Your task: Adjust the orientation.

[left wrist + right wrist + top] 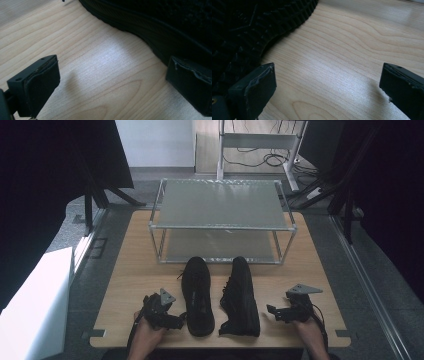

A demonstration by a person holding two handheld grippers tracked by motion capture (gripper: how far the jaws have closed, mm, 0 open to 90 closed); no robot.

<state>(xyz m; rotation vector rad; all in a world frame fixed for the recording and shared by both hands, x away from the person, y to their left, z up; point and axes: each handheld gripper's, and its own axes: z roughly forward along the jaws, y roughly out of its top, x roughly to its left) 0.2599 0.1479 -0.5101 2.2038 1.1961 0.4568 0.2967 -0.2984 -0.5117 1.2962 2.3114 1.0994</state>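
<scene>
Two black shoes are set side by side on the table (130, 270), before a two-tier rack (222, 220). The left gripper (181, 321) is held released beside the left shoe (197, 295) — the right gripper (270, 310), likewise released, beside the right shoe (241, 297), which is tipped on its side.
</scene>
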